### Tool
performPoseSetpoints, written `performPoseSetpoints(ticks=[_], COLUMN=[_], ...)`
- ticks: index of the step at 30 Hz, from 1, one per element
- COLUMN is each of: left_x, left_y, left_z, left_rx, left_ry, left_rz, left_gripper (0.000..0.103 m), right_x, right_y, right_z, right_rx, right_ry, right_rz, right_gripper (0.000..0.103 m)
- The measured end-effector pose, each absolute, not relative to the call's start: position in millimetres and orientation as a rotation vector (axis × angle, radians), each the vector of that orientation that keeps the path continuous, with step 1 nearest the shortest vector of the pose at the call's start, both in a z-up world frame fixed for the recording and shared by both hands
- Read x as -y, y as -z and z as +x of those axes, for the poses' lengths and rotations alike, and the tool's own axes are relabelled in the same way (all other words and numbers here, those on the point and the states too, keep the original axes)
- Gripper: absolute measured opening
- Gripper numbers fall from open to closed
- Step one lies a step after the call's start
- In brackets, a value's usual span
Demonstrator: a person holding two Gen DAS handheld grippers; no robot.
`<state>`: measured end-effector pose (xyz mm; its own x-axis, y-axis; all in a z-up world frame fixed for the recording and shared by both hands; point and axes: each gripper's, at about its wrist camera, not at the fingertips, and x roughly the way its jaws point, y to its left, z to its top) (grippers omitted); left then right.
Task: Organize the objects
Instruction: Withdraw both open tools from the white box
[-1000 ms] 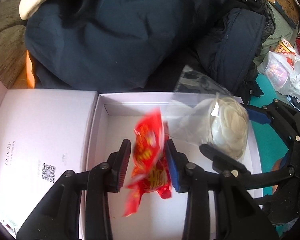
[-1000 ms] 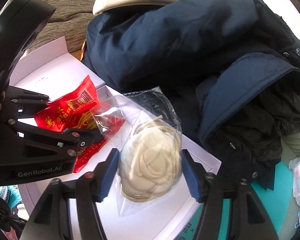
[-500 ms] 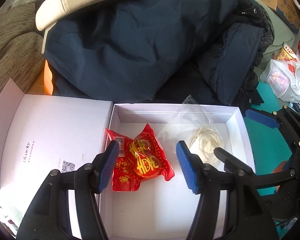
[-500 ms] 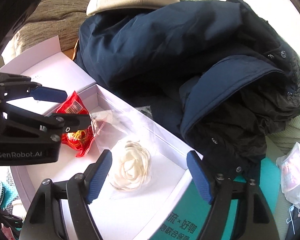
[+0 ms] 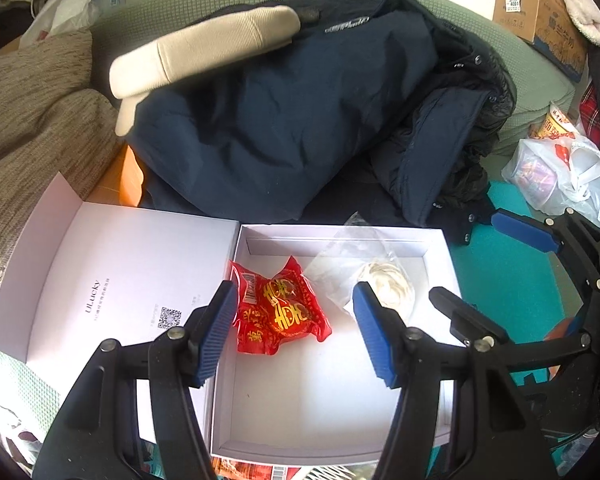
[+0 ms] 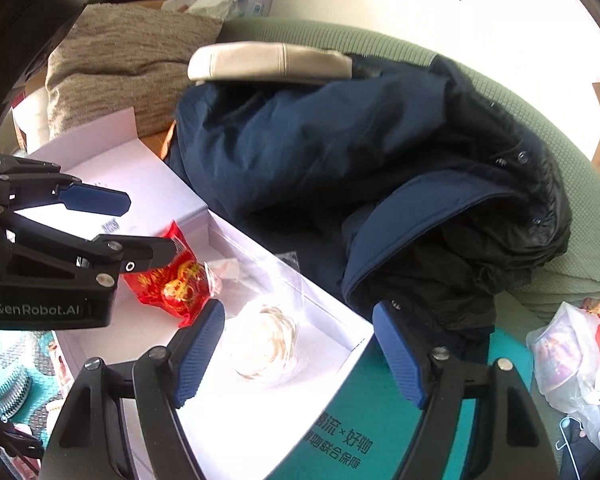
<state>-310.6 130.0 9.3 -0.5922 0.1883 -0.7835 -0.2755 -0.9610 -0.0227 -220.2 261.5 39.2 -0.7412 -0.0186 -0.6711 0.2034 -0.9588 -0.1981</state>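
Observation:
A white open box (image 5: pixel 300 400) holds a red snack packet (image 5: pixel 280 308) with gold print at its left. A clear bag with a white coiled item (image 5: pixel 384 288) lies at the box's right. My left gripper (image 5: pixel 294 296) hangs open above the red packet, touching nothing. In the right wrist view my right gripper (image 6: pixel 298 312) stands open above the clear bag (image 6: pixel 268 340), apart from it. The red packet (image 6: pixel 172 284) lies beside it under the left gripper's fingers (image 6: pixel 152 252). The box lid (image 5: pixel 120 272) lies flat open to the left.
A navy jacket (image 5: pixel 280 120) is heaped right behind the box, with a beige cushion (image 5: pixel 204 52) on it. A brown knitted pillow (image 5: pixel 32 108) is at the left. A plastic bag of cups (image 5: pixel 556 172) sits at the right. A teal box (image 6: pixel 360 420) lies under the white box.
Both grippers have opened and let go: the red packet and the clear bag now lie in the box. Both grippers have risen and pulled back from them.

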Motion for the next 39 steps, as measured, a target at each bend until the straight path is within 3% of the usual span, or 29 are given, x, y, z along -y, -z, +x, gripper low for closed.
performPoseSetpoints(ticks=[16,39], left_x=[-115.4,-79.9], left_y=[-69.1,-84.6], left_z=[-238.2,-135.9], left_rx=[-0.122,-0.026], left_ry=[-2.644,-2.707], left_rz=[-1.157,-1.157], left_gripper=[0.058,0.058], right_x=[-253.1,-230.7], right_y=[-91.0,-113.4], right_z=[-165.2,-87.5], right_rx=[-0.406,-0.369], right_ry=[2.827,2.798], right_rz=[0.953,0.9], right_gripper=[0.077,0.077])
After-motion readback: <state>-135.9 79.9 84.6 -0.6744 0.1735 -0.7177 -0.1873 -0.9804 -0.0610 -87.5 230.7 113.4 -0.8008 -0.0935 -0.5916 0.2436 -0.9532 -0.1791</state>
